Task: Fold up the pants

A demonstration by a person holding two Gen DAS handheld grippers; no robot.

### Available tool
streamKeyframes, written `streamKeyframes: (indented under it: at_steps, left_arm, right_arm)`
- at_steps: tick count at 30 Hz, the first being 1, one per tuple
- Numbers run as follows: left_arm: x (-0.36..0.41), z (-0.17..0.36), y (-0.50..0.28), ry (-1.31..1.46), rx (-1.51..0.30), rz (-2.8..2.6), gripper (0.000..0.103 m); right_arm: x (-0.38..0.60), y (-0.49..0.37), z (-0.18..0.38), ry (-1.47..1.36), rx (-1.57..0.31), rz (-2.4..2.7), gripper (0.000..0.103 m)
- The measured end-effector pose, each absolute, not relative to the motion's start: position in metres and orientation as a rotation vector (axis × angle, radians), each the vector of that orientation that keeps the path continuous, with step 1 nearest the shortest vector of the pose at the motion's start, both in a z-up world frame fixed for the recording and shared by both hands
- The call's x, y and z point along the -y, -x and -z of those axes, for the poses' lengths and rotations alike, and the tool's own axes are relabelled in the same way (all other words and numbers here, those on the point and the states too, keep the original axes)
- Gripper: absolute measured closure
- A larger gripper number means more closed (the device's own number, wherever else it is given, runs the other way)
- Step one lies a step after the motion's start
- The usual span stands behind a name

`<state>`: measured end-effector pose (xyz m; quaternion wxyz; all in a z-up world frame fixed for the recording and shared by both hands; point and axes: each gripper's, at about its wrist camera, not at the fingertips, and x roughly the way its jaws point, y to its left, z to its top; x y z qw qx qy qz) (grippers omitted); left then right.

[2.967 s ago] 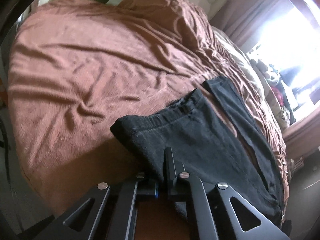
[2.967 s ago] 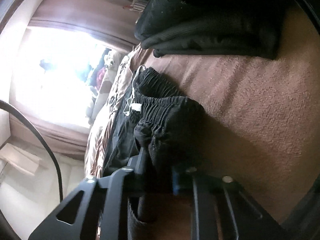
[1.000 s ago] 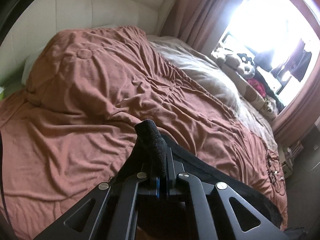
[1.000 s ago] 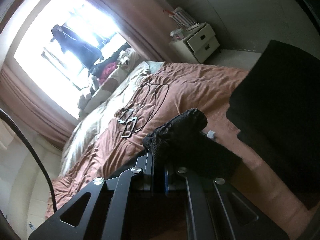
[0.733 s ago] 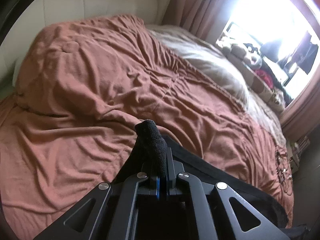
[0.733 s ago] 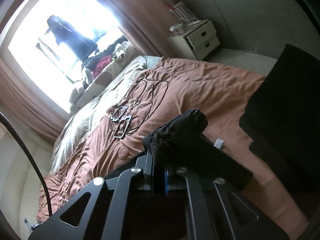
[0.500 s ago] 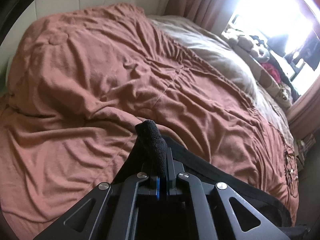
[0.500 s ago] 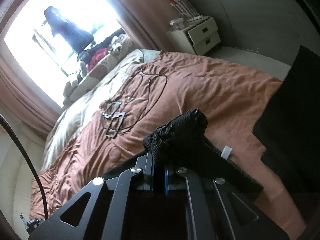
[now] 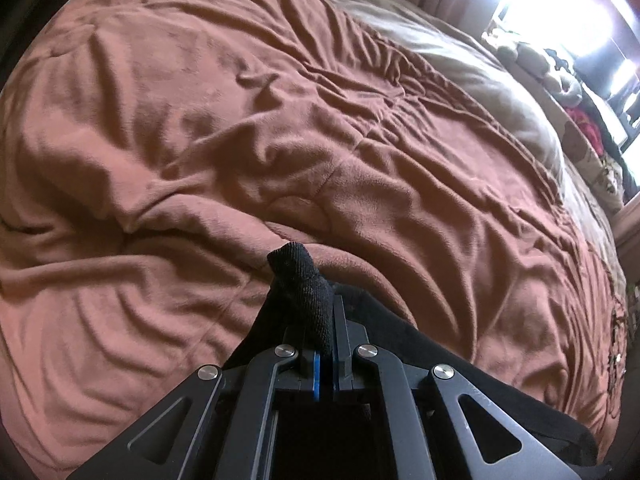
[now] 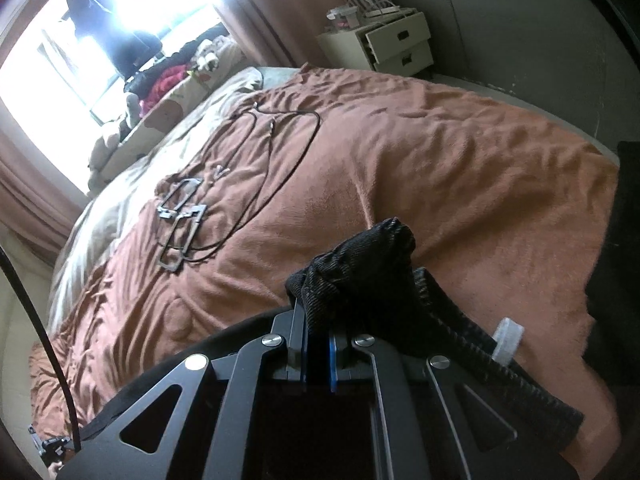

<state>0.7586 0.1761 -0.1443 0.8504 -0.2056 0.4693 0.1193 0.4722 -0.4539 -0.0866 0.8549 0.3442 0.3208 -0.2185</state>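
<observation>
Both grippers hold the black pants over a bed. In the left wrist view my left gripper [image 9: 325, 320] is shut on a bunched corner of the pants [image 9: 304, 280]; the cloth trails down and to the right beneath the fingers. In the right wrist view my right gripper [image 10: 318, 320] is shut on the ribbed waistband of the pants [image 10: 360, 264], whose band runs off to the lower right with a white label [image 10: 507, 340] sticking out. Most of the garment hangs below both cameras, hidden by the gripper bodies.
A wrinkled brown blanket [image 9: 240, 140] covers the bed. Black cables and flat frames [image 10: 180, 220] lie on it toward the window. A beige cover [image 9: 480, 80] runs along the far side. A white nightstand [image 10: 396, 40] stands by the wall. Dark cloth [image 10: 624, 280] lies at the right edge.
Both grippers have come down and forward over the bed with the pants still pinched. The blanket fills more of each view and the window has slid toward the edges.
</observation>
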Motion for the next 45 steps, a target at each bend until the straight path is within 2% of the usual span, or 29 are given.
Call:
streamKeyframes:
  at_steps: [6,8,10,11,12,14,20,29,36,45]
  left_arm:
    - [-0.177,0.17,-0.773,0.448,-1.062,-0.255,0.098]
    - [-0.176,0.172,-0.773,0.454,-1.067,-0.25,0.097]
    - [-0.173,0.169,-0.771,0.446,-1.064,-0.228,0.09]
    - [-0.17,0.167,-0.771,0.435,-1.065,-0.212,0.084]
    - [-0.167,0.164,-0.769,0.421,-1.062,-0.197,0.08]
    - [-0.162,0.16,-0.766,0.417,-1.052,-0.178,0.076]
    - [-0.147,0.155,-0.754,0.433,-1.06,-0.144,0.076]
    - [-0.135,0.143,-0.742,0.456,-1.033,-0.126,0.076]
    - [-0.138,0.142,-0.741,0.468,-1.034,-0.119,0.087]
    - [-0.139,0.145,-0.743,0.459,-1.033,-0.113,0.096]
  right_arm:
    - [0.45,-0.501,0.099,-0.679,-0.721,0.489,0.099]
    - [0.444,-0.51,0.102,-0.637,-0.772,0.495,0.094]
    - [0.437,-0.511,0.097,-0.616,-0.775,0.466,0.075]
    - [0.43,-0.507,0.09,-0.594,-0.753,0.446,0.052]
    - [0.425,-0.505,0.084,-0.566,-0.737,0.442,0.039]
    - [0.407,-0.499,0.069,-0.48,-0.708,0.414,0.038]
    - [0.332,-0.505,0.045,-0.23,-0.723,0.247,0.038]
    - [0.218,-0.525,0.047,0.073,-0.793,-0.002,0.038]
    - [0.135,-0.538,0.074,0.277,-0.853,-0.163,0.038]
    - [0.088,-0.564,0.099,0.483,-0.88,-0.224,0.038]
